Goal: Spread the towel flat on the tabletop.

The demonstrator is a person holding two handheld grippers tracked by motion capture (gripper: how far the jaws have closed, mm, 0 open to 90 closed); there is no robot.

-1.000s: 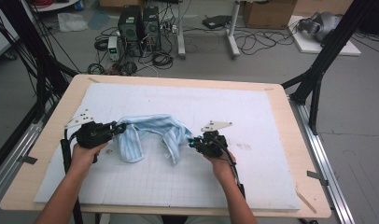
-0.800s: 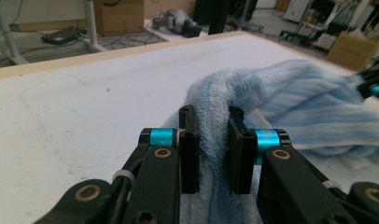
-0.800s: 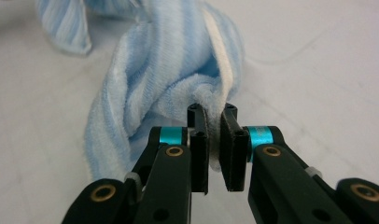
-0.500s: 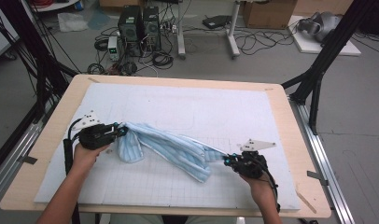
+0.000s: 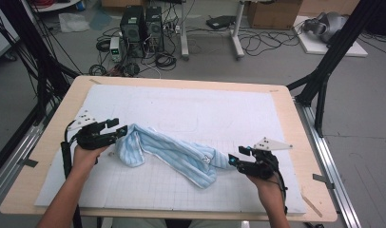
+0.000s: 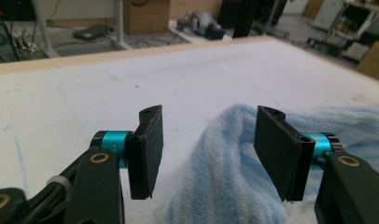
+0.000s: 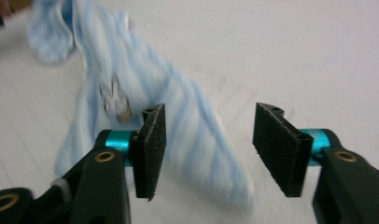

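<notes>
Left tool straddles towel ungripped, jaws just opened; high view hides this.

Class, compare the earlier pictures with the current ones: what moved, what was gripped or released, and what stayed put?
The right gripper pulled the light blue striped terry towel out rightward and nearer, stretching it flat. Both grippers' jaws have just been opening; the towel lies released, cloth still between the left gripper's jaws. The left hand and white gridded mat stayed.

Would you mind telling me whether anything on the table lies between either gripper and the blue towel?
Nothing visible does. The blue towel lies stretched across the white mat, with the left gripper at one end and the right gripper at the other. Both have just opened; the cloth sits loose between their pads.
</notes>
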